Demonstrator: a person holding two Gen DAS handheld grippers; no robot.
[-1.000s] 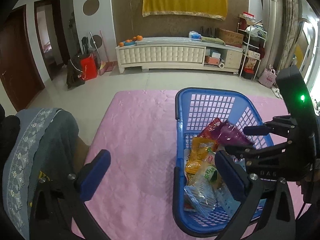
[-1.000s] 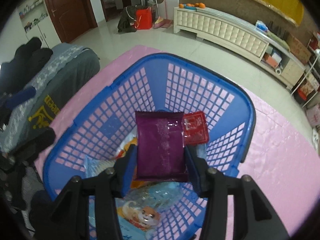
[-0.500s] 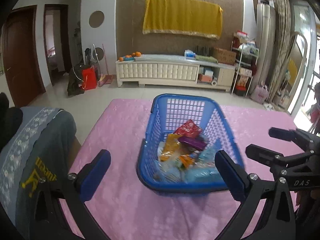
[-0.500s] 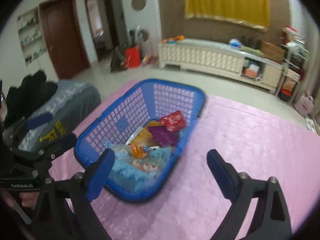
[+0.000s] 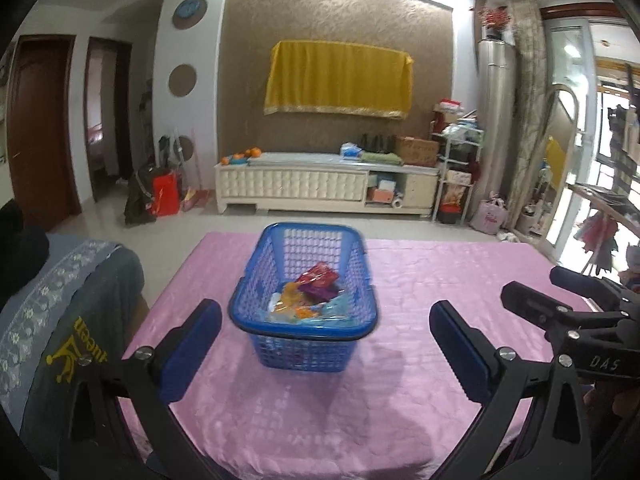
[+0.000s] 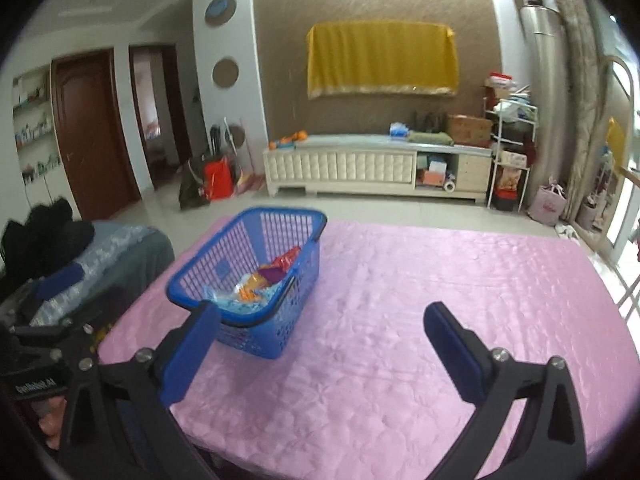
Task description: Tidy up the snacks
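A blue plastic basket (image 5: 304, 334) stands on the pink tablecloth (image 5: 420, 272), with several snack packets inside. A purple packet (image 5: 320, 290) lies on top next to a red one (image 5: 318, 274). My left gripper (image 5: 324, 312) is open, held back from the basket's near side, with nothing between its fingers. My right gripper (image 6: 320, 312) is also empty, and its jaws are opening wide; the basket (image 6: 280, 216) sits ahead and to its left. Each gripper shows at the edge of the other's view: right gripper (image 5: 536, 282), left gripper (image 6: 52, 304).
A chair draped with a grey garment (image 5: 60, 300) stands against the table's left side. The pink cloth (image 6: 440, 280) stretches to the right of the basket. Beyond the table are bare floor and a white cabinet (image 5: 320, 192) by the far wall.
My right gripper let go of the purple packet, which now lies in the basket, and opened wide. Both grippers pulled back and up, so the basket looks smaller and farther.
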